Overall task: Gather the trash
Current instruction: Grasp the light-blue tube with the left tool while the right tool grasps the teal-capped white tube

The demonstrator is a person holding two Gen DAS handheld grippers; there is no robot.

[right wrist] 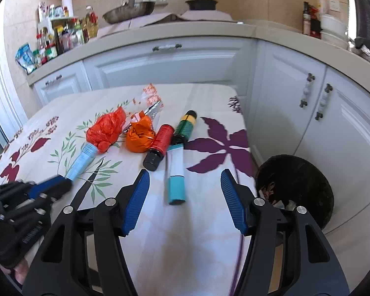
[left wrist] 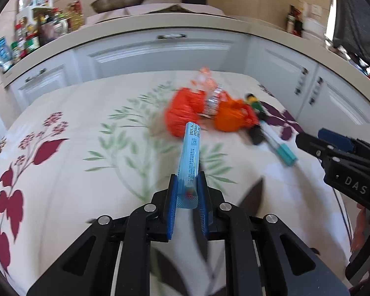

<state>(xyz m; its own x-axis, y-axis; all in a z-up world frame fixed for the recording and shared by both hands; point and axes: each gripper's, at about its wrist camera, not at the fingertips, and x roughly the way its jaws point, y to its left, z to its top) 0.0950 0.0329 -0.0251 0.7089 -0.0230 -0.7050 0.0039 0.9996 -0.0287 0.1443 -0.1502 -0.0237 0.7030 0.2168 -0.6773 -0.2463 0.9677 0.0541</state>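
Observation:
My left gripper [left wrist: 187, 185] is shut on the near end of a long light-blue tube [left wrist: 191, 157], which sticks out forward above the floral tablecloth [left wrist: 74, 172]. In the right wrist view that left gripper [right wrist: 61, 182] holds the light-blue tube [right wrist: 82, 159] at the left. My right gripper [right wrist: 185, 172] stands open and holds nothing, a little above a white and teal tube [right wrist: 175, 160] lying on the cloth. Beyond it lie a red bottle [right wrist: 160, 143], a green and yellow bottle [right wrist: 186, 123], two crumpled orange bags [right wrist: 106, 130] and a clear wrapper [right wrist: 150, 96].
A black bin [right wrist: 296, 190] with some rubbish inside stands on the floor just past the table's right edge. White cabinets [right wrist: 165, 61] run behind and to the right of the table. Bottles and a pan crowd the counter [right wrist: 61, 37] above them.

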